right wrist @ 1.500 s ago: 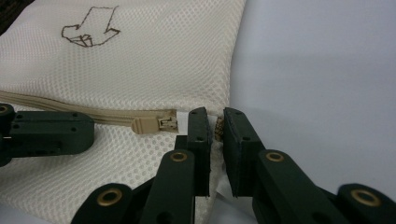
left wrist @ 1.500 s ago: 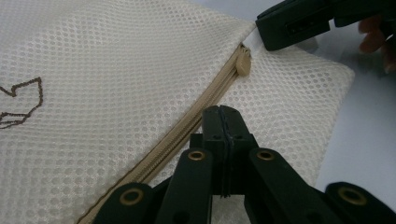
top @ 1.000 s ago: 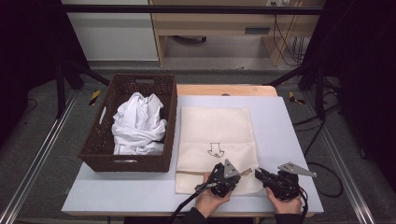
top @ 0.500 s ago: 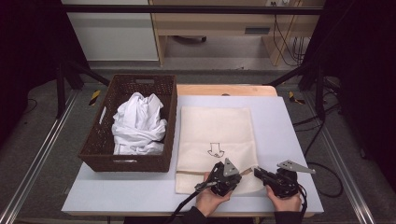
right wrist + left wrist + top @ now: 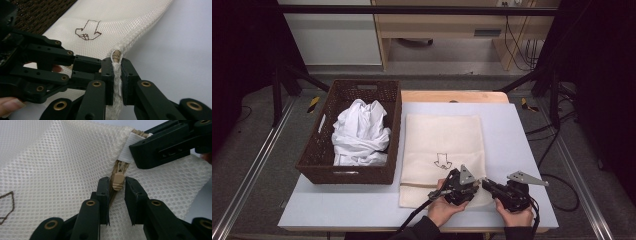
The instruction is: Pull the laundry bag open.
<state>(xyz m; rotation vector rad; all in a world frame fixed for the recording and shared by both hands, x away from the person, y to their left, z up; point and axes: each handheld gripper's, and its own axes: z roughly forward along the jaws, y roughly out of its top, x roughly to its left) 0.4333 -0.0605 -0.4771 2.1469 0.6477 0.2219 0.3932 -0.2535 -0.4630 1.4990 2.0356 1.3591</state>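
Cream honeycomb-mesh bag with a brown arrow outline and tan zip pull; beside it, a dark-brown woven basket of white cloth; pale worktop.

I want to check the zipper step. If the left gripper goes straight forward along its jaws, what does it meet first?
Probably the beige zipper pull, lying between the left gripper's jaw tips, which have just been opening. Beyond it, the right gripper pinches the mesh bag's corner.

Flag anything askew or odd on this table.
Nothing stands out. The mesh bag lies flat and square beside the basket, white clothes bundled inside. The right tongs pinch the bag's corner; the left tongs flank the zipper pull.
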